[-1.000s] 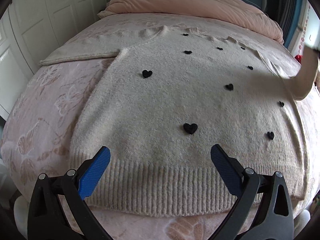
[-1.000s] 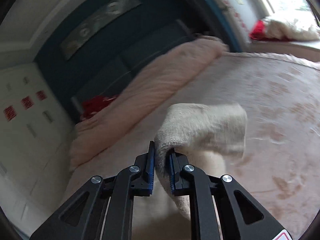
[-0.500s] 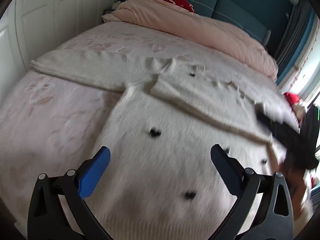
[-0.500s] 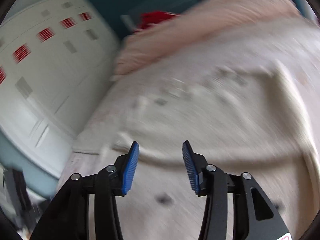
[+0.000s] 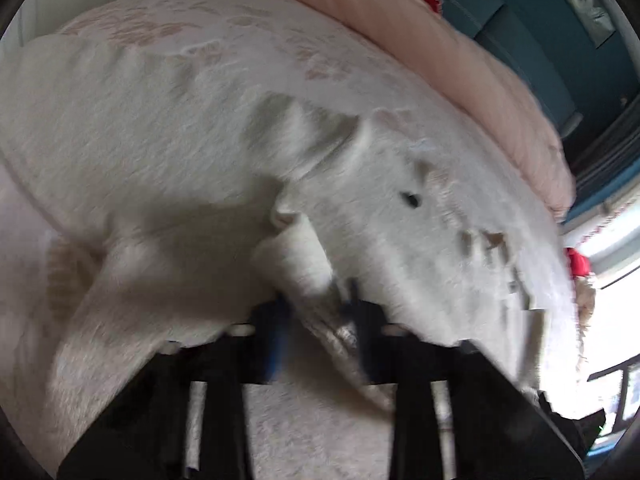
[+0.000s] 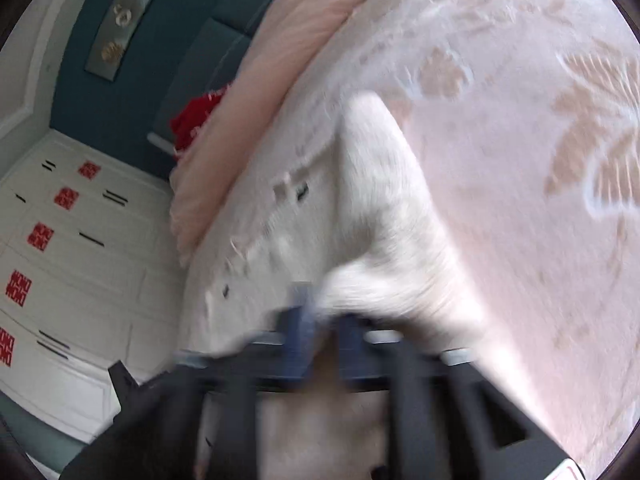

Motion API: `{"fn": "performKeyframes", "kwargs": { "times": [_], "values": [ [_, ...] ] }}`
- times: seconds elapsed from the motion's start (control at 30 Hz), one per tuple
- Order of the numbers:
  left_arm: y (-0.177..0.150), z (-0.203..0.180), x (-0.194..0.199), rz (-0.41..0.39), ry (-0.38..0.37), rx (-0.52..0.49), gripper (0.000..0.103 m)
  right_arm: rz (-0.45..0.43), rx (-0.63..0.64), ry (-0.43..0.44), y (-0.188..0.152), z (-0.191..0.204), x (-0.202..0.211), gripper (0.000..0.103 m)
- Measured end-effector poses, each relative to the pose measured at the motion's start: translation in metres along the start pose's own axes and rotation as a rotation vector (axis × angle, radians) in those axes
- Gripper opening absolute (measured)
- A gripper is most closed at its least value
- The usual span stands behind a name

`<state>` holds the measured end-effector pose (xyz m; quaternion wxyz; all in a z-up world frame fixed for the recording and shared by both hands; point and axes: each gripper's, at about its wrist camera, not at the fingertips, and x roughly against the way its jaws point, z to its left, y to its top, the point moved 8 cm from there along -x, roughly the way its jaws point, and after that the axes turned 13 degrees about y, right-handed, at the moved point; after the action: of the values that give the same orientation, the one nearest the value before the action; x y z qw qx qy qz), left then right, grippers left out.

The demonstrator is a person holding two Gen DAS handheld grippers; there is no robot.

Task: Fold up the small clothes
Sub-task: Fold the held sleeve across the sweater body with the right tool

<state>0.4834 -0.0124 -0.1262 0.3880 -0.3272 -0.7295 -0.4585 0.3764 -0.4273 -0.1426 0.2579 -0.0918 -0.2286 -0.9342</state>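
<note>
The sweater (image 5: 200, 184) is bunched between the closing jaws of the left gripper (image 5: 316, 312) and right gripper (image 6: 324, 328); a thin pinch could be lost, spoiling the fold.

Your left wrist camera sits just behind the left gripper (image 5: 316, 304) and looks steeply down along its fingers, very near the sweater (image 5: 400, 248), with the quilt (image 5: 460, 64) far ahead. Your right wrist camera rides behind the right gripper (image 6: 324, 320), rolled sideways and tilted less steeply, with the wardrobe (image 6: 72, 264) off to its left. Both views share the sweater (image 6: 384, 208), the bedspread (image 6: 540, 152) and the quilt (image 6: 280, 52), all blurred.
</note>
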Motion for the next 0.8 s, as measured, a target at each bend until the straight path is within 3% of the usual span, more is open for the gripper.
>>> {"fn": "performKeyframes", "kwargs": {
  "times": [0.13,0.17,0.27,0.3,0.33,0.4,0.47,0.53,0.6,0.67,0.7,0.73,0.77,0.8],
  "values": [
    [0.022,-0.01,0.022,-0.125,-0.02,-0.05,0.011,-0.153,0.056,0.031,0.026,0.011,0.034,0.007],
    [0.021,-0.011,0.017,-0.123,-0.003,-0.074,0.011,-0.146,0.062,-0.01,0.024,-0.001,0.036,0.008],
    [-0.003,0.003,-0.023,-0.003,0.078,-0.105,0.009,0.051,0.032,-0.187,-0.004,-0.05,0.024,0.008],
    [-0.008,0.009,-0.022,-0.001,0.061,-0.093,0.01,0.043,0.035,-0.157,-0.007,-0.049,0.032,0.006],
    [-0.01,0.012,-0.017,-0.03,0.04,-0.079,0.012,0.038,0.058,-0.157,-0.006,-0.043,0.041,0.01],
    [-0.01,0.015,-0.003,-0.036,-0.019,-0.027,0.03,0.045,0.116,-0.181,-0.005,-0.029,0.058,0.019],
    [-0.004,0.017,0.006,-0.042,-0.037,0.007,0.064,0.035,0.165,-0.189,-0.004,-0.019,0.073,0.027],
    [0.005,0.012,0.004,-0.037,-0.028,0.019,0.082,0.04,0.217,-0.225,0.0,-0.014,0.077,0.03],
    [0.004,0.003,-0.012,0.034,-0.022,0.013,0.087,0.055,0.249,-0.254,0.001,-0.008,0.076,0.036],
    [0.005,-0.006,-0.021,0.058,-0.007,0.004,0.08,0.063,0.264,-0.26,-0.005,-0.004,0.074,0.04],
    [0.009,-0.011,-0.022,0.035,0.015,-0.025,0.068,0.068,0.266,-0.258,-0.007,-0.003,0.07,0.041],
    [0.007,-0.015,-0.018,0.032,0.023,-0.059,0.031,0.075,0.272,-0.256,-0.007,-0.001,0.066,0.041],
    [0.009,-0.022,-0.02,0.045,0.041,-0.105,0.015,0.079,0.288,-0.259,-0.011,0.001,0.054,0.041],
    [0.015,-0.025,-0.016,0.03,0.039,-0.12,0.013,0.079,0.315,-0.27,-0.007,0.005,0.047,0.041]
  ]
}}
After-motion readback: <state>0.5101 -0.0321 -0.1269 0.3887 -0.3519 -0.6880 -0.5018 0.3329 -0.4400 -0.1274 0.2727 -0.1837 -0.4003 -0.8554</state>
